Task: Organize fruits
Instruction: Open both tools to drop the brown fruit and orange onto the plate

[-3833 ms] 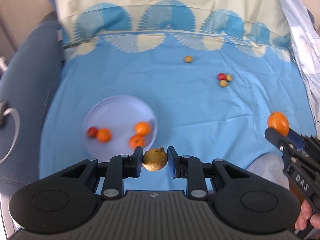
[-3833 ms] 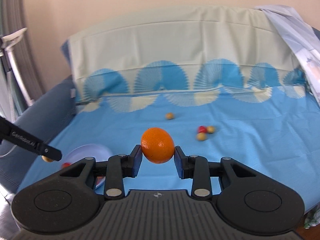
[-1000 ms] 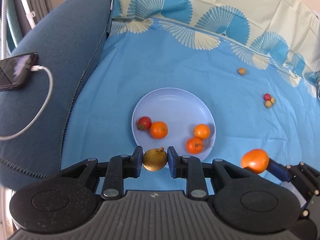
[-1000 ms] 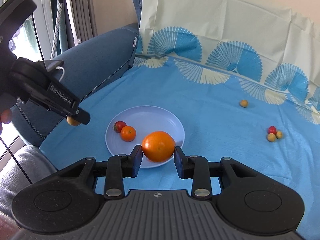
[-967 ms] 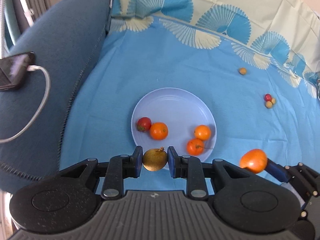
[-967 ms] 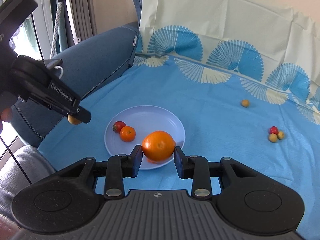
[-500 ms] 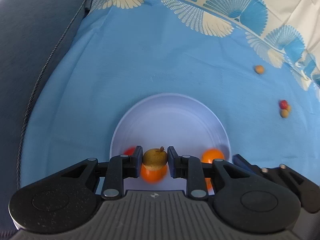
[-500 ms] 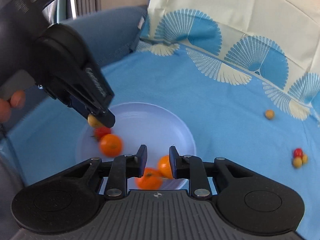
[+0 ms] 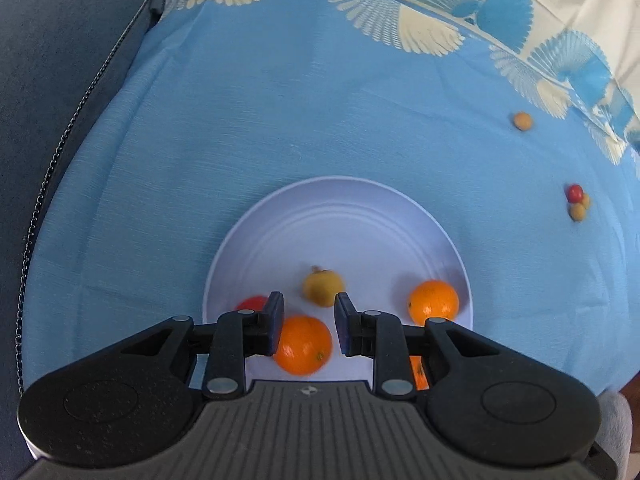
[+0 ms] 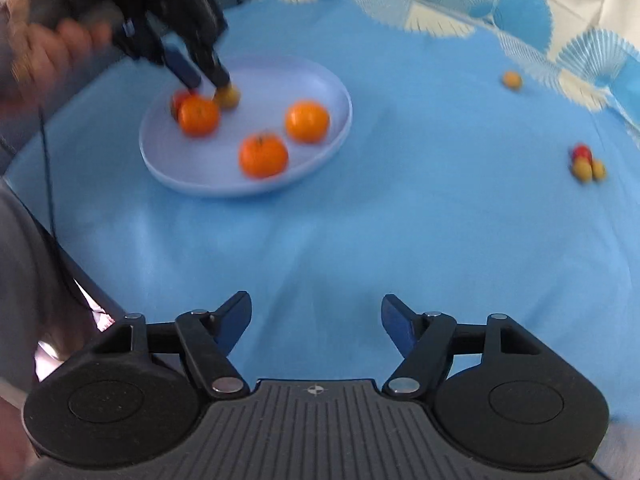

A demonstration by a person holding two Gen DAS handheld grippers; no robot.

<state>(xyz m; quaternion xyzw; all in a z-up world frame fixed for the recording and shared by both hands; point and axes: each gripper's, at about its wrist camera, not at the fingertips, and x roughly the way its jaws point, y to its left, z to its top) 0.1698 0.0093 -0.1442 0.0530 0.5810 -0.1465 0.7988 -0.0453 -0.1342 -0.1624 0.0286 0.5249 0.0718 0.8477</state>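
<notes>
Blue sheet point(image 9: 320, 120) with a fan-print border is stretched over a sofa seat, dark blue sofa arm point(image 9: 60, 80) on the left. Pale blue plate point(image 9: 340, 181) sits near the front edge.

Left hand-held gripper point(image 9: 310, 300) is tilted steeply down over the near side of the plate. Its jaws stand at a narrow gap with nothing pinched in it. The orange seen through that gap is lying on the plate below. The yellow-brown fruit point(image 9: 323, 289) sits on the plate just past the fingertips, stem nub up and blurred. Can't tell if the tips touch it.

Right hand-held gripper point(image 10: 316, 302) is over bare sheet in front of the plate. Its jaws have just been opening; they stand wide and empty.

On the plate: three oranges point(image 10: 263, 155), a red tomato point(image 10: 178, 100) half hidden behind one of them, plus the yellow-brown fruit.

Off the plate:
- a lone small yellow fruit point(image 10: 512, 79) near the fan border
- a cluster point(image 10: 586, 164) of one red and two yellow fruits, all touching

Both lie well apart from the plate, ahead and to the right of the right gripper. My read is the right hand is nearer, so those pickups are its job; the cluster is the closer target.

All the fruit are small, round and smooth, so there's no long axis to line up with. Risk as I see it: closing on one of the cluster knocks the other two rolling across the soft sheet.
</notes>
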